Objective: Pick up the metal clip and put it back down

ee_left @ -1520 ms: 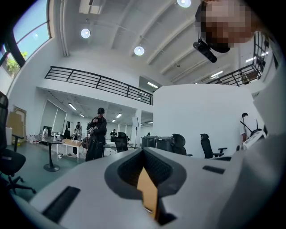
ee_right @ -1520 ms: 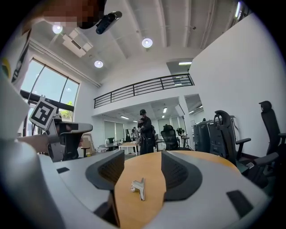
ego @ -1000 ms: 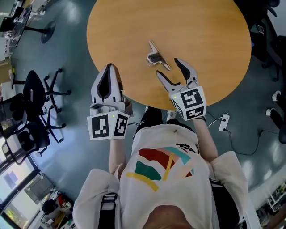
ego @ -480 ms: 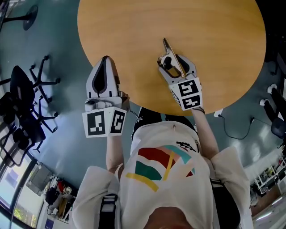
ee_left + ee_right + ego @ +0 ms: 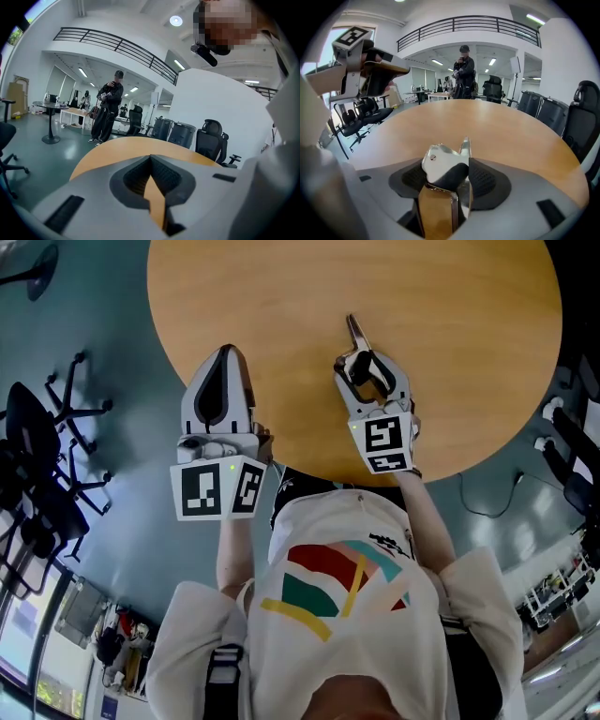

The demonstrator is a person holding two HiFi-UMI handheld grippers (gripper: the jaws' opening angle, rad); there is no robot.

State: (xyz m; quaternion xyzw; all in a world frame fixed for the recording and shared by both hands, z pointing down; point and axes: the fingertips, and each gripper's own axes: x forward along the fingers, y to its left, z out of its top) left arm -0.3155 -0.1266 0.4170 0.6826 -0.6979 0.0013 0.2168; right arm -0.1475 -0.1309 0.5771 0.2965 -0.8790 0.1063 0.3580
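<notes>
Two grippers: only the right one was on the job; the left one idled, which fits a one-handed task.
Right gripper (image 5: 362, 362): clenched on the shiny silver metal clip (image 5: 354, 333), its dark ribbed pads pressing the clip's sides.
Grip choice: the jaws took the wide curved body and not the thin tongue, probably because the body gives the pads more to bite on and is less likely to pivot.
Clip location: sat between the right jaws (image 5: 449, 180), over the round light-wood table (image 5: 281, 306), roughly mid-table and nearer the person's side.
Contact with table: couldn't tell whether the clip was lifted clear or touching the top.
Clip look (image 5: 442, 160): polished chrome with a humped upper lever, one small rivet near the hump and a narrow flat tongue poking forward past the jaw tips. The lower plate mirrored the wood's orange tone.
Clip handling (guess): it looked hard and slick, so it could slip if the squeeze eased.
Left gripper (image 5: 225, 360): jaws closed together with nothing between them (image 5: 151, 164).
Left placement: parked at the table's near edge, well apart from the clip, likely to keep out of the right hand's path.
Step (judgement): pick-up was secured and the set-down was not yet done.
</notes>
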